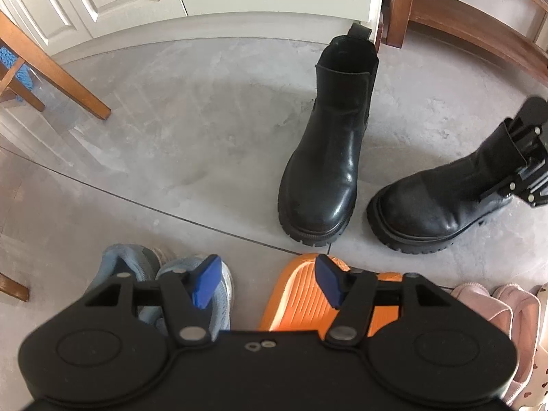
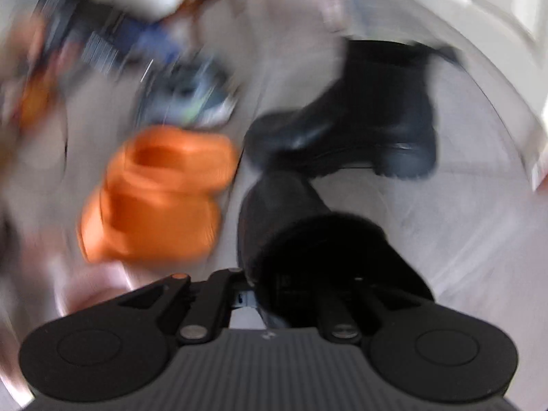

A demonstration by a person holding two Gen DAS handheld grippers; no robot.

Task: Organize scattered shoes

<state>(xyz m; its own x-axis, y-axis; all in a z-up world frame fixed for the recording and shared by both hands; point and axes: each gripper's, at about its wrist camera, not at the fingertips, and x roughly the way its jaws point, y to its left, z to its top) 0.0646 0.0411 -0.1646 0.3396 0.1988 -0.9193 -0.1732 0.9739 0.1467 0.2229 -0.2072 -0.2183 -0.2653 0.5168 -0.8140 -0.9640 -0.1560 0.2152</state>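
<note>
Left tongs hang half-open, empty; right tongs clamp our second boot just right of standing boot; next, we judge: set it parallel, release.

I see two glossy black leather ankle boots on mottled grey floor tiles, a ridged orange rubber slipper near me, a blue-grey knit sneaker left, pale pink slippers right.
</note>
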